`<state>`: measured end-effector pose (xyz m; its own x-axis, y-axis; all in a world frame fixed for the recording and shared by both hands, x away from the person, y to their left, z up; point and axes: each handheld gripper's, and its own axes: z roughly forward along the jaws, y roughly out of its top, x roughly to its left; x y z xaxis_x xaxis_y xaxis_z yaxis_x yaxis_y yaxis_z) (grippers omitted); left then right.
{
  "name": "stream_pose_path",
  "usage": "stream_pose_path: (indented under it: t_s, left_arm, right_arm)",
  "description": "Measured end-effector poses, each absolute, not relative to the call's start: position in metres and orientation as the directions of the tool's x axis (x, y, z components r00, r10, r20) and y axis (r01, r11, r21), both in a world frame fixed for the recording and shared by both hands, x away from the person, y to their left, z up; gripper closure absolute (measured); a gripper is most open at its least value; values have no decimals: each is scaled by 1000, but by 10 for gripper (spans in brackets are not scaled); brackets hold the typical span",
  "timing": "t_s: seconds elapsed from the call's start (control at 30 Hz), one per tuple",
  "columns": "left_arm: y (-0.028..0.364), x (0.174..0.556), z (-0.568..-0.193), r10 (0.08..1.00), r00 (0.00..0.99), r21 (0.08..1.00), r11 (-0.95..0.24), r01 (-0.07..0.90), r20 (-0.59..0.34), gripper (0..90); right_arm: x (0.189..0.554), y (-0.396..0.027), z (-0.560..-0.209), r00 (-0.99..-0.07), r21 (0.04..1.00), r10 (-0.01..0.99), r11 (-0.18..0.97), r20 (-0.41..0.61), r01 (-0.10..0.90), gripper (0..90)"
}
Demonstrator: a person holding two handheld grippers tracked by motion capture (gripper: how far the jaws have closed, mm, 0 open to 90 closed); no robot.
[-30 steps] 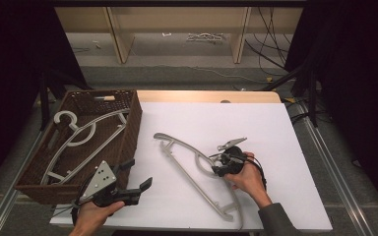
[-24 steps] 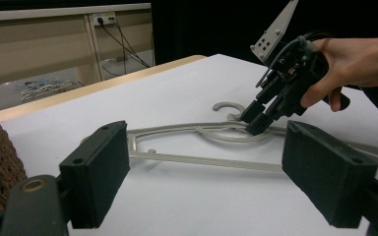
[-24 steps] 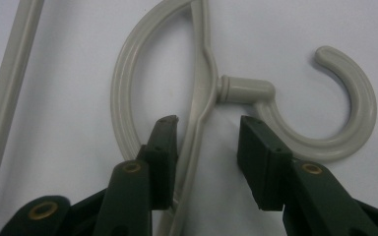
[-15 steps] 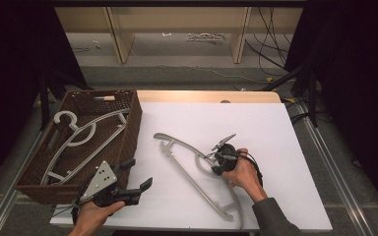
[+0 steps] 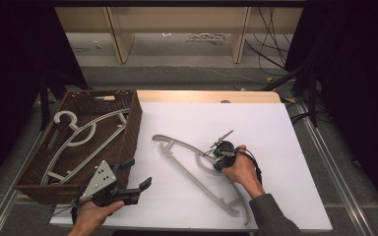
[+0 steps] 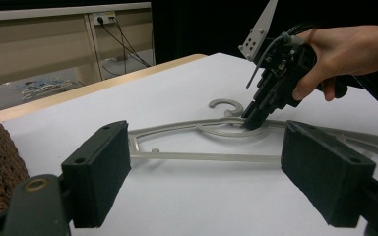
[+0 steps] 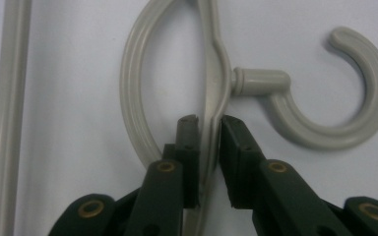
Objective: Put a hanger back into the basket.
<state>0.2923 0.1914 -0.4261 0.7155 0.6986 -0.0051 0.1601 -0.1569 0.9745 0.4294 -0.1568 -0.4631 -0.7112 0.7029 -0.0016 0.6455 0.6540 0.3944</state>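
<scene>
Tools differ: our right tool (image 7: 208,123) has just closed onto the grey hanger (image 5: 197,172) lying on the white surface (image 5: 275,128); our left tool (image 6: 204,162) gapes wide, holding nothing.

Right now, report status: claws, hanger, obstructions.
Right claw shut on hanger near its hook. Left claw open, idle beside basket. Hanger flat on table. Nothing in the way.

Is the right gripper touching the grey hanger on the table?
Touching. In the right gripper view, the right gripper has both jaws pressed on the top bar of the grey hanger, beside its hook.
</scene>
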Motion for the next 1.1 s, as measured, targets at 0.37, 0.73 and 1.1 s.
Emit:
stream_pose_path:
  t_s: [0.37, 0.73, 1.1]
  left_arm:
    - [192, 293, -426, 698, 716, 974, -162, 160, -1, 190]
    - [189, 296, -427, 698, 716, 970, -195, 148, 32, 192]
    - [164, 312, -423, 674, 736, 954, -258, 154, 63, 199]
  right_arm:
    - [425, -158, -460, -764, 388, 643, 717, -48, 579, 826]
    - [411, -153, -439, -821, 408, 557, 784, -129, 468, 829]
    - [396, -155, -420, -836, 431, 517, 806, -182, 405, 830]
